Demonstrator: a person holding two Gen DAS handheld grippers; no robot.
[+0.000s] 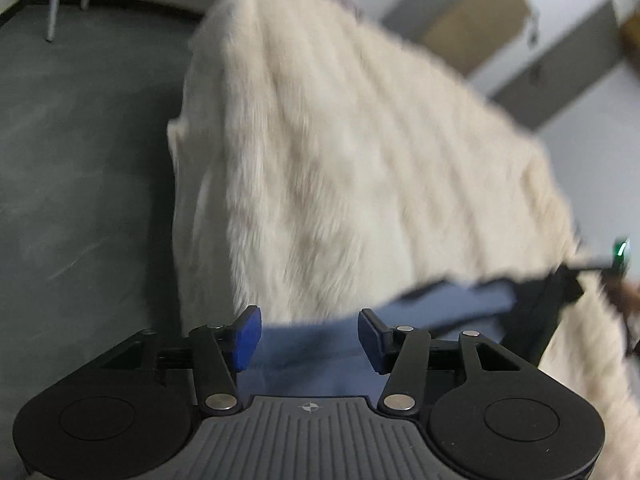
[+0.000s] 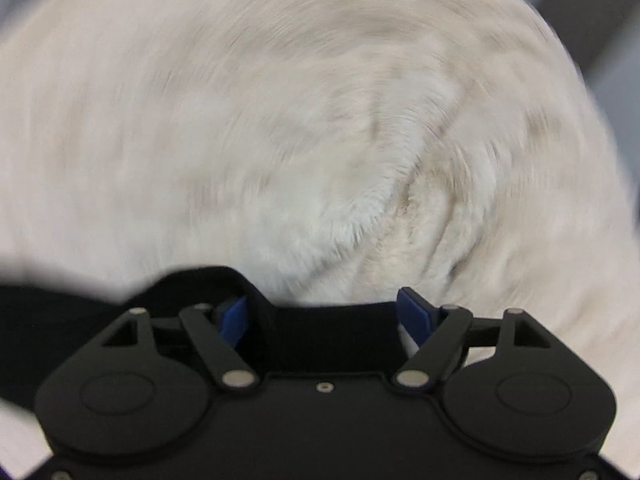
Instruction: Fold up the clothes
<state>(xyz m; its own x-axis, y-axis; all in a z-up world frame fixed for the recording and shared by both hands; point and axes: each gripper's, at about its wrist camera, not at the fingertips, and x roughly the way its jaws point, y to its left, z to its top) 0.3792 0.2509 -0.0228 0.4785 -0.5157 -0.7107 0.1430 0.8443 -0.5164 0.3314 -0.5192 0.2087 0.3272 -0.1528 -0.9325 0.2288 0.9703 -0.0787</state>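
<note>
Dark grey-green floor (image 1: 80,152) fills the left of the left wrist view; pale wall and a cardboard box (image 1: 476,12) lie far right, blurred.

White fluffy garment (image 1: 340,152): a large furry slab, ribbed pile, slanting from the far centre down to the near right, apparently in mid-air or draped over something I cannot see. In the right wrist view the same garment (image 2: 304,120) covers nearly the whole frame, smeared by rotation. Blue fabric (image 1: 320,352) shows just below its near edge, behind the left tongs; whether it is clothing or a cover, cannot tell.

Left tongs (image 1: 310,340): blue pads spread, nothing between them; garment edge just beyond the tips, not pinched.
Right tongs (image 2: 326,320): spread wide, a dark band (image 2: 332,332) behind the gap, no fur clamped.

Judgement: both tongs have let go, so the fold rests on the garment's own weight.

Risks:
- Thick springy pile may push the fold open once released.
- Unsupported near-right edge could slide off toward the floor.
- Long fibres may snag a pad on withdrawal and drag the layer askew.
</note>
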